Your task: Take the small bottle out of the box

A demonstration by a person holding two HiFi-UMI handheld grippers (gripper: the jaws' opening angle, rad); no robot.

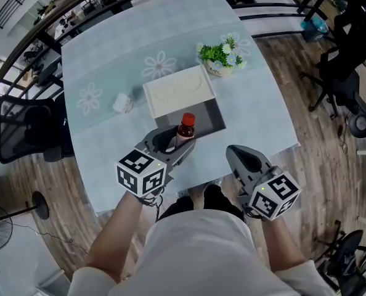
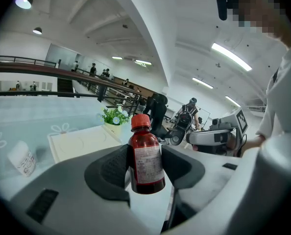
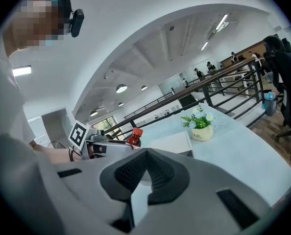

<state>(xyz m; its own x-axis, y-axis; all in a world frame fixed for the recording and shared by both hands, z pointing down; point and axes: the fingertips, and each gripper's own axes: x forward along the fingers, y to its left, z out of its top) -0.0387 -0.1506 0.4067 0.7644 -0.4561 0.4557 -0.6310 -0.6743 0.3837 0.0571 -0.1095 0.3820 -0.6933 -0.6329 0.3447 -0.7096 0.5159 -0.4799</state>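
Observation:
A small brown bottle point(image 1: 185, 130) with a red cap and a white label stands upright between the jaws of my left gripper point(image 1: 176, 142), which is shut on its body and holds it above the table's near edge. In the left gripper view the bottle point(image 2: 146, 160) hangs with its base free of the table. The white box point(image 1: 178, 91) lies just beyond, with its dark open part point(image 1: 211, 117) toward me. My right gripper point(image 1: 233, 151) hovers to the right of the bottle, off the table's near edge, its jaws shut on nothing point(image 3: 145, 153).
On the pale flower-print table point(image 1: 109, 60) a small white jar point(image 1: 122, 102) lies left of the box and a potted plant point(image 1: 220, 57) stands behind it. Black office chairs sit at the left point(image 1: 23, 128) and right point(image 1: 346, 60), a dark railing behind.

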